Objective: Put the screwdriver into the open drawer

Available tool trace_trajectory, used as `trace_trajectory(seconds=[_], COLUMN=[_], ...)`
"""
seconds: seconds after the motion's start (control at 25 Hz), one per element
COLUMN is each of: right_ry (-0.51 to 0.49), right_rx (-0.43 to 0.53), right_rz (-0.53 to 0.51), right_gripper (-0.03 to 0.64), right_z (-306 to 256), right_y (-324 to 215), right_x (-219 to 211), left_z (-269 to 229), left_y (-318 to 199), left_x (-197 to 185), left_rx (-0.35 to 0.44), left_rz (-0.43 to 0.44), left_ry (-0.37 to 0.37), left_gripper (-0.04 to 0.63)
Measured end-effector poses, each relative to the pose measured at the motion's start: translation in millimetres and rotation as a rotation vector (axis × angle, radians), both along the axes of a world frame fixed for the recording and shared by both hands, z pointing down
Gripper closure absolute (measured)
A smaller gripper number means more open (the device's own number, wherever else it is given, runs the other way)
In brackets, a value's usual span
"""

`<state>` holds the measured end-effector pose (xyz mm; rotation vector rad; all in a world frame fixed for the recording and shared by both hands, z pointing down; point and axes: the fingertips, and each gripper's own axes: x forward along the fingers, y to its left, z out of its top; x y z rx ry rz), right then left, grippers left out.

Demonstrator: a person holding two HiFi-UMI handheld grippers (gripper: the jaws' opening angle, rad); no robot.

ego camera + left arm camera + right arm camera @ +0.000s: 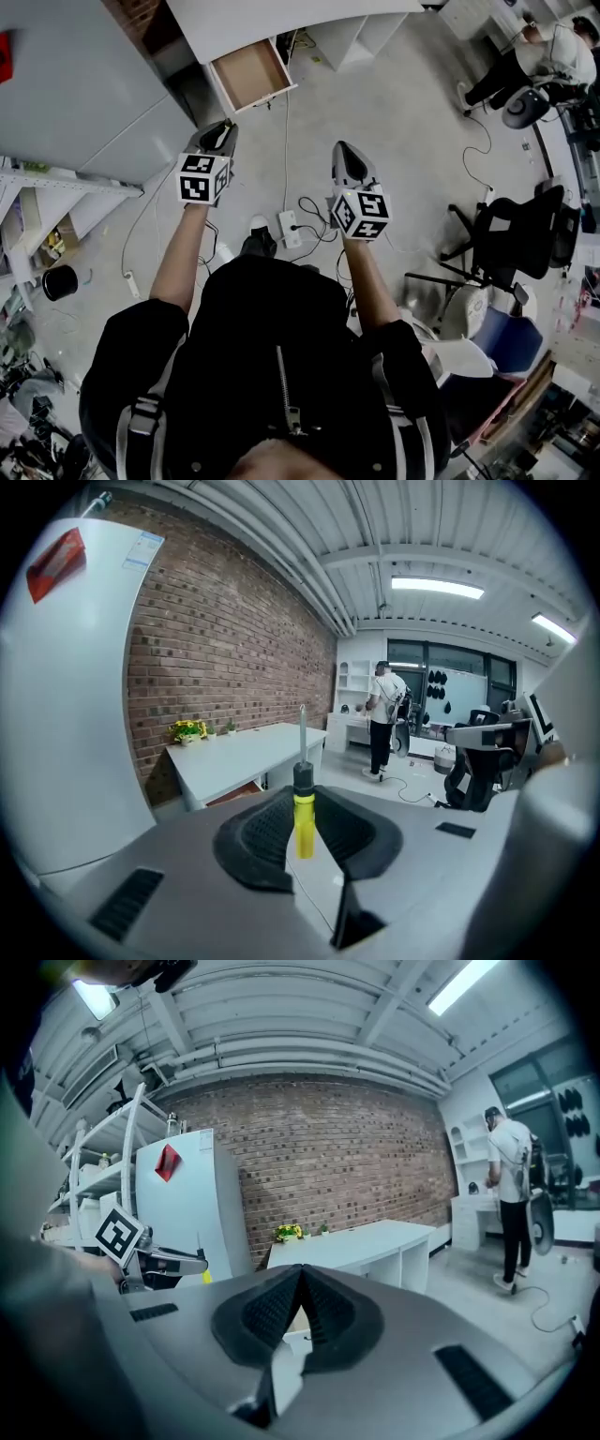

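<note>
A screwdriver (303, 819) with a yellow handle, black collar and thin metal shaft stands upright between the pads of my left gripper (302, 797), which is shut on its handle. In the head view the left gripper (222, 129) is held out in front of the person, short of the open wooden drawer (249, 73) that sticks out from under a white desk (281, 21). The drawer looks empty inside. My right gripper (345, 150) is held to the right, its jaws shut (300, 1271) with nothing between them. The left gripper (141, 1258) also shows in the right gripper view.
A big white cabinet (75, 84) stands left of the drawer, with metal shelving (37, 187) beside it. A power strip and cables (292, 227) lie on the floor by the person's feet. Office chairs (511, 239) stand at the right; another person (525, 56) is at the far right.
</note>
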<state>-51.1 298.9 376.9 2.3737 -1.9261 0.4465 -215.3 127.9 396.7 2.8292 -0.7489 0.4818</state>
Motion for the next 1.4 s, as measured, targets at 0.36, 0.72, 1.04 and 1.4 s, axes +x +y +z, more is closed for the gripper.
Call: trace_trajectory(seconds=[0.36, 0.72, 1.04, 1.4], right_ry=[0.013, 0.000, -0.033, -0.056], right_rx=[-0.005, -0.012, -0.008, -0.018], right_rz=[-0.028, -0.125, -0.260, -0.491], right_gripper=[0.611, 0.611, 0.611, 0.611], right_z=[-2, 7, 25, 21], right_y=[-96, -179, -254, -359], right_x=[10, 9, 46, 114], left_z=[-3, 5, 9, 19], left_y=[-84, -143, -182, -236], left_x=[-3, -10, 25, 84], left_rx=[-0.012, -0.033, -0.034, -0.082], left_rz=[-0.044, -0.121, -0.219, -0.405], left_ry=[0.022, 0.013, -0.002, -0.038], left_gripper=[0.509, 0.509, 0.510, 0.511])
